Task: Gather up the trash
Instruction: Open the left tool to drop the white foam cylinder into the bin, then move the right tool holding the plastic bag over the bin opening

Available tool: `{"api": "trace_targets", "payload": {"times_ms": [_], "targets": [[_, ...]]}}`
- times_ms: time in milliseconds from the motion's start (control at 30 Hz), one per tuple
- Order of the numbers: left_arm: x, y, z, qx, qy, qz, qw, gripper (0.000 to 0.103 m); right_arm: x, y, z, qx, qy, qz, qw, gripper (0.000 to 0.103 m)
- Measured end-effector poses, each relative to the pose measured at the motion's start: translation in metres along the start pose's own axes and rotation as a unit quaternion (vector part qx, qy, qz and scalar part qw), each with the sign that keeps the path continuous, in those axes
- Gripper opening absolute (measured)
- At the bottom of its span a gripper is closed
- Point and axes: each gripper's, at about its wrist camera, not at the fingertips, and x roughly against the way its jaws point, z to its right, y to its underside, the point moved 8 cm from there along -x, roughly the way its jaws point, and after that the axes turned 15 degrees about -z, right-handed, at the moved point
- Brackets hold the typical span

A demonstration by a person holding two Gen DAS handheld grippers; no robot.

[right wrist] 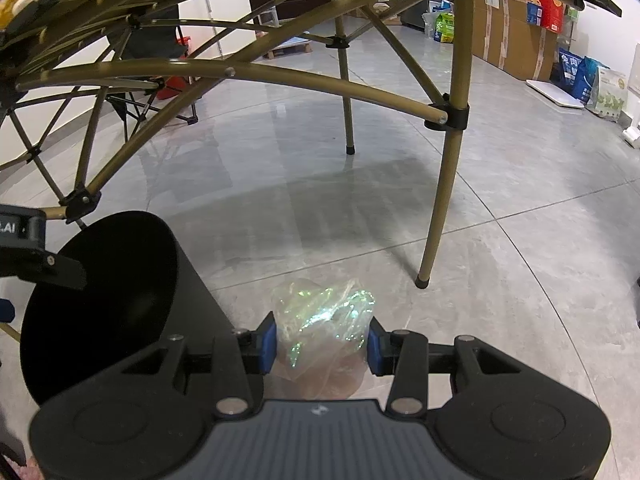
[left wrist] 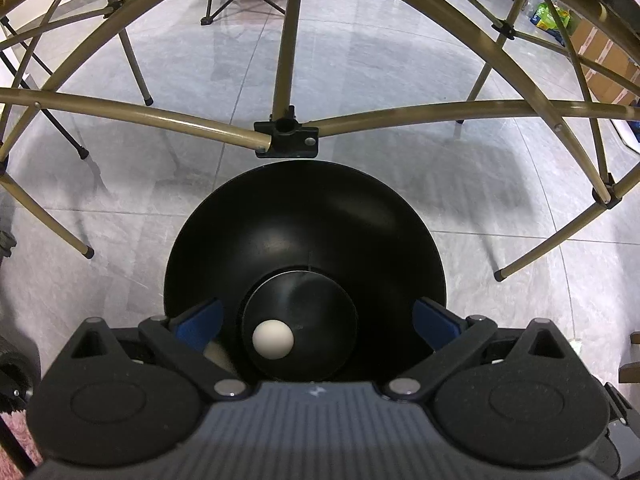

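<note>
My left gripper (left wrist: 318, 312) points down into a round black bin (left wrist: 304, 208), its blue pads spread wide with nothing between them. A white ball (left wrist: 273, 339) lies on the bin's bottom, below and between the fingers. In the right wrist view the same bin (right wrist: 120, 280) stands on the floor at the left, with part of the left gripper (right wrist: 36, 252) over its rim. Just to the right of the bin, my right gripper (right wrist: 322, 344) is shut on a crumpled clear plastic wrapper (right wrist: 324, 312) that glints green.
A folding table's gold tube frame (left wrist: 284, 60) arches over the bin, and one leg (right wrist: 440, 200) stands on the grey tiled floor right of the wrapper. Cardboard boxes (right wrist: 512, 40) and bags (right wrist: 588, 80) line the far right wall. A folding chair (right wrist: 160, 60) stands at back left.
</note>
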Motion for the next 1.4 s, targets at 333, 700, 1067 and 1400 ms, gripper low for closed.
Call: {"api": "trace_targets", "payload": {"times_ms": [333,700,1067,1400], "targets": [[0.008,0.005,-0.008,-0.003,-0.002,0.008,1.0000,0.103,0.010,0.002,-0.012,0.007,-0.004,0.002,1.000,0.042],[0.021,0.014,-0.023,-0.014,-0.003,0.020,0.9997,0.103,0.026,0.001,-0.029,0.010,-0.019,0.005,1.000,0.042],[0.032,0.019,-0.051,-0.002,-0.007,0.028,0.9996,0.103,0.040,0.003,-0.058,0.022,-0.040,0.004,0.999,0.042],[0.042,0.027,-0.077,0.009,-0.008,0.036,0.9993,0.103,0.045,0.002,-0.087,0.035,-0.056,-0.010,0.998,0.042]]}}
